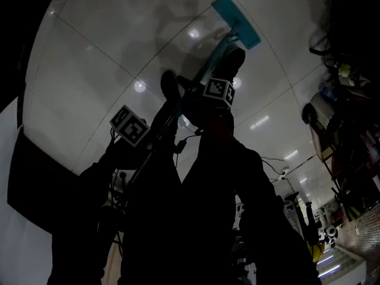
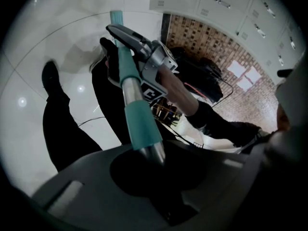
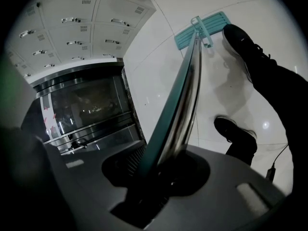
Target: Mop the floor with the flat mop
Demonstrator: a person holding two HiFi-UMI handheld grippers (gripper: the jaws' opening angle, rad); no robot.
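Observation:
The flat mop's teal head lies on the glossy white tile floor ahead of my feet. Its steel pole runs from the head back into my right gripper, which is shut on it. Further up the pole, my left gripper is shut just above the teal grip sleeve. In the head view the right gripper is ahead of the left gripper along the slanted pole. The left gripper view also shows the right gripper clamped on the pole.
My dark shoes stand right of the pole. A stainless glass-fronted cabinet and grey lockers stand to one side. Cluttered shelves line the right. A thin cable lies on the tiles.

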